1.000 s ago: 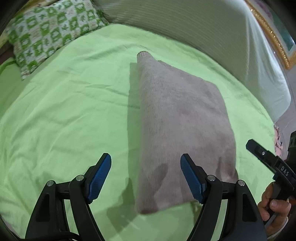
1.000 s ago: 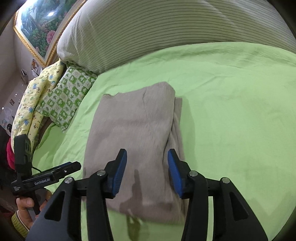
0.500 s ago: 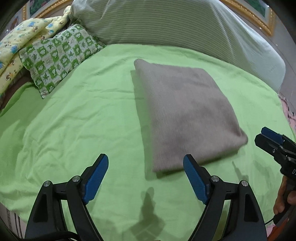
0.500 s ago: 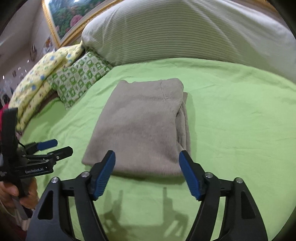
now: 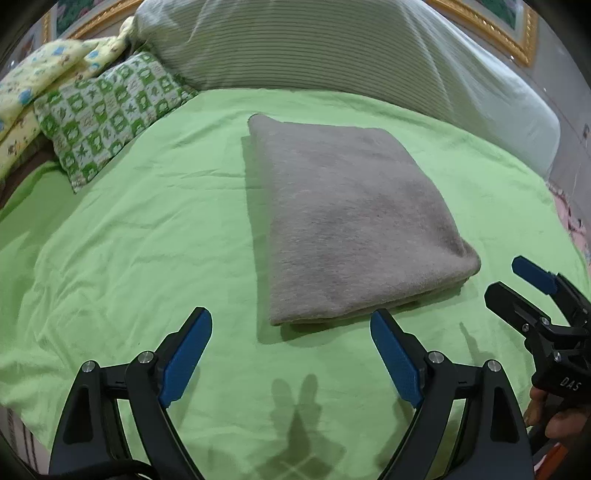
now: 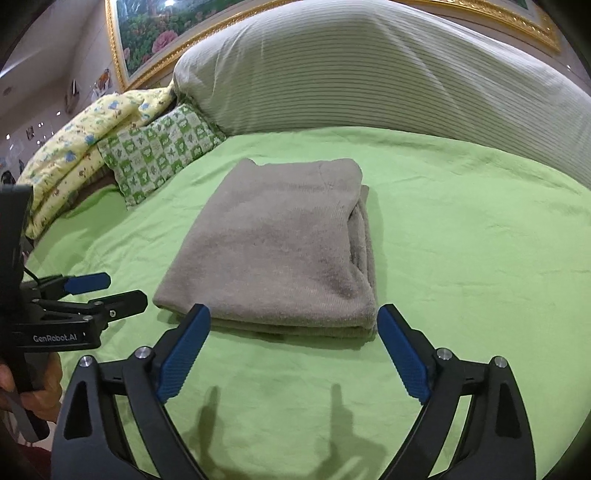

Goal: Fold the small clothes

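Observation:
A grey-brown knit garment [image 5: 351,221] lies folded into a flat rectangle on the green bedsheet [image 5: 129,240]; its stacked layers show along the near and right edges [image 6: 288,258]. My left gripper [image 5: 291,325] hovers just short of its near edge, jaws still opening, nothing between the blue pads. My right gripper [image 6: 293,321] sits close before the garment's near edge, jaws also opening, empty. Each gripper shows in the other's view: the right one [image 5: 517,284] at the right edge, the left one [image 6: 107,291] at the left, both held by a hand.
A large striped grey pillow [image 6: 369,74] lies along the back of the bed. A green-and-white checked pillow [image 5: 107,114] and a yellow printed blanket [image 6: 70,147] sit at the back left. A gold-framed painting [image 6: 147,33] hangs behind. Bare sheet surrounds the garment.
Both grippers pulled back from over the garment toward the near side and opened wider. The garment, earlier under the jaws, now lies flat beyond them.

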### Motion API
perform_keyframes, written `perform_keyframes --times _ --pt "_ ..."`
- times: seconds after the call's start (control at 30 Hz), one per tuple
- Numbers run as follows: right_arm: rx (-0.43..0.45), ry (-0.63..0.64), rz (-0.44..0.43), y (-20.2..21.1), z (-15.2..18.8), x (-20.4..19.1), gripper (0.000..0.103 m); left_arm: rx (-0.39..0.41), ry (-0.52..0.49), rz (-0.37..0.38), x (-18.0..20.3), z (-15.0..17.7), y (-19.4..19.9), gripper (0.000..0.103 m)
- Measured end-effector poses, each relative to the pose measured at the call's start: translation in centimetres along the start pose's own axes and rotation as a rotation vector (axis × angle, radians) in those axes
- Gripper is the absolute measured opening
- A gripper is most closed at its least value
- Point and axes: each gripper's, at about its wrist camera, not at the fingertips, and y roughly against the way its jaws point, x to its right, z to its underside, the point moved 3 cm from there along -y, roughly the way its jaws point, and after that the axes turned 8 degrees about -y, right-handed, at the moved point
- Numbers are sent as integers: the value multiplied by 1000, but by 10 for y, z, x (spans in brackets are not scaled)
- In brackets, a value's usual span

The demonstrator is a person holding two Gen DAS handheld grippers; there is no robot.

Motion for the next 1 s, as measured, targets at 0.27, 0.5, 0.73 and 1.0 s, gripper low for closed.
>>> perform_keyframes --times 0.27,0.5,0.73,1.0 --pt "-17 -2 7 -9 5 2 92 10 -25 -39 7 1 -5 90" --pt "-24 5 20 -13 7 5 92 5 -15 -76 1 2 -7 90" --pt "-24 8 5 -17 5 10 92 -3 -13 -96 5 3 -9 90" --pt "-19 17 -1 -20 4 11 93 10 -6 -116 6 2 -9 90"
